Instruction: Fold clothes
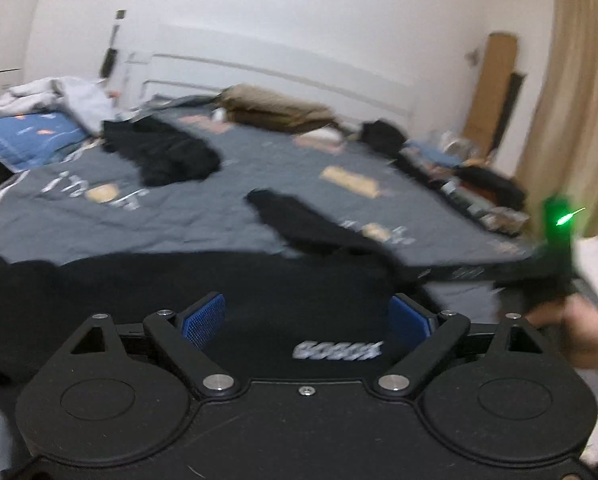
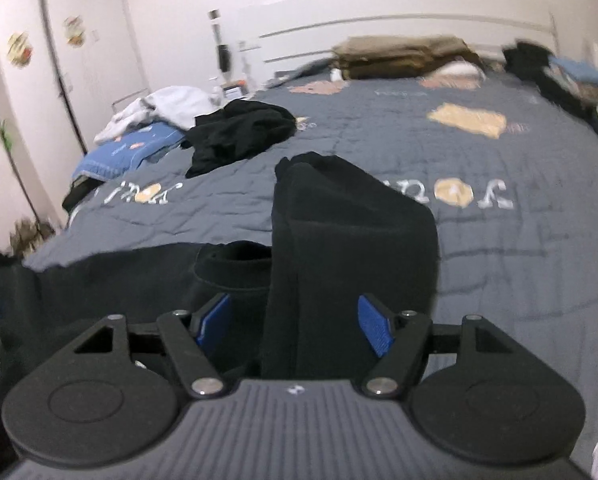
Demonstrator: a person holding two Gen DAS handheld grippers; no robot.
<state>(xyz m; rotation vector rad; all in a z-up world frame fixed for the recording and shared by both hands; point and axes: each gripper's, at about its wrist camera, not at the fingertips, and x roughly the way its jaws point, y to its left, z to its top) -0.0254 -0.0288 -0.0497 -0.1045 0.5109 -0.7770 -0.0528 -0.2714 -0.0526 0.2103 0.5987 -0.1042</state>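
Jaws of left gripper (image 1: 307, 320) spread wide, released, over black garment (image 1: 219, 292); right gripper (image 2: 295, 326) jaws opening around folded black sleeve (image 2: 351, 240), grey quilted bed (image 2: 499, 248).

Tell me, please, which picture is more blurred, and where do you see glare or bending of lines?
Left wrist view: stronger motion blur across the bed cover and far clutter; a green light smears into a streak. Right wrist view: milder blur, the folded black garment fairly readable. Both: fisheye bends the headboard; no hard glare.

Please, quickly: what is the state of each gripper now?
Left gripper: open, holding nothing, above the black garment.
Right gripper: open, folded black sleeve between its pads, unpressed.
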